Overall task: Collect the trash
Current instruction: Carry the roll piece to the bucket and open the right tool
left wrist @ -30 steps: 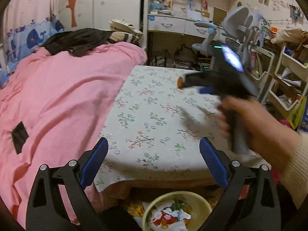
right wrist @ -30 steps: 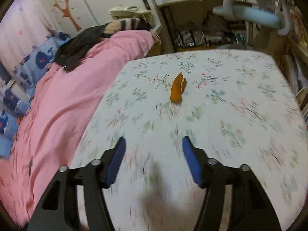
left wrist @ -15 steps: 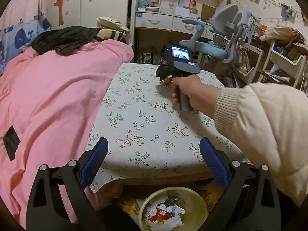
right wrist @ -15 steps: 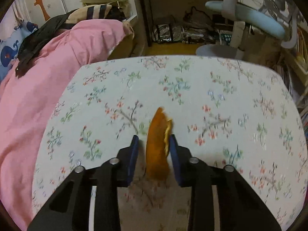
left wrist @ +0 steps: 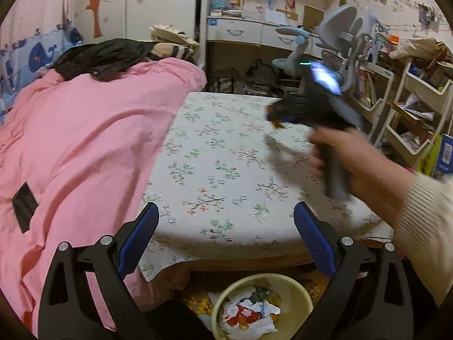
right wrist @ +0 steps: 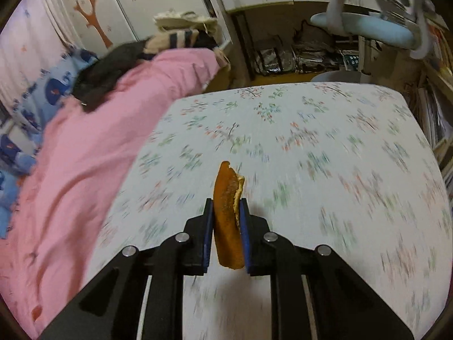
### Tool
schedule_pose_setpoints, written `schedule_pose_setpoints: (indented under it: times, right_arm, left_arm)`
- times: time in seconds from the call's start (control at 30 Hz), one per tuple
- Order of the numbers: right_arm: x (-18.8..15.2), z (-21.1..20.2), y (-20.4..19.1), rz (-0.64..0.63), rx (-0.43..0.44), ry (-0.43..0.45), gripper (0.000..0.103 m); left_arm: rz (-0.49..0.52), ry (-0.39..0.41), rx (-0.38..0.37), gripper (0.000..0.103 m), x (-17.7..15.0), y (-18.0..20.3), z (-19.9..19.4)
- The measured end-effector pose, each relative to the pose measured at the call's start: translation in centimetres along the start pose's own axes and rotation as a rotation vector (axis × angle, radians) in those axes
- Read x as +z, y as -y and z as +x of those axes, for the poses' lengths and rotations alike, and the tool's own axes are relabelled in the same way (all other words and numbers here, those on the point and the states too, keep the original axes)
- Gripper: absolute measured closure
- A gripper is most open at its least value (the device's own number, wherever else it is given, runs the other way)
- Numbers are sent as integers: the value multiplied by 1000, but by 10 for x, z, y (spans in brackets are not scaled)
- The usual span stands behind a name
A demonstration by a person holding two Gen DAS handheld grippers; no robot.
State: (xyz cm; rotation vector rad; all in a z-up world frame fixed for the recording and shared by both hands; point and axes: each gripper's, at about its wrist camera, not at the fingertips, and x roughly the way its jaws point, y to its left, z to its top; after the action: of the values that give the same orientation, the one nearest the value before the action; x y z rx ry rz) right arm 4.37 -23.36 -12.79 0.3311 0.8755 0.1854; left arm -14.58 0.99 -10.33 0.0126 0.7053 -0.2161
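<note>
While the right gripper point(right wrist: 226, 221) finishes closing on the orange peel point(right wrist: 228, 218), the yellow bin point(left wrist: 262, 306) waits below the table's near edge.

Left wrist view: left gripper point(left wrist: 225, 243) hangs wide open and empty directly over the bin, while the right one, peel at its tip, is out over the floral tablecloth point(left wrist: 226, 170), so the carry runs back toward the camera. Right wrist view: the peel stands lengthwise between the pads, lifted clear of the cloth; half a second earlier it lay on it, and the jaws stood wider.

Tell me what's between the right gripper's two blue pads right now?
An orange peel stands on edge between the right gripper pads, which are closing on it, above the floral tablecloth; the right wrist view shows it.
</note>
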Motion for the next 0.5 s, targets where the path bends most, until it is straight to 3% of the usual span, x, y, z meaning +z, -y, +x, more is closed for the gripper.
schedule_pose_setpoints:
  times: [0.17,0.33,0.5]
  right_arm:
    - [-34,-65,0,23,71,72,85]
    - [-59,-124,-13,-8,128,173,85]
    - [-85,-160,-22,-37,148,226,85]
  left_arm:
    - [-13,-9,31,10,-6,4,0]
    - [43,33,76,10,-8,19,-6]
    - [46,72,92,9,-8,23,-17]
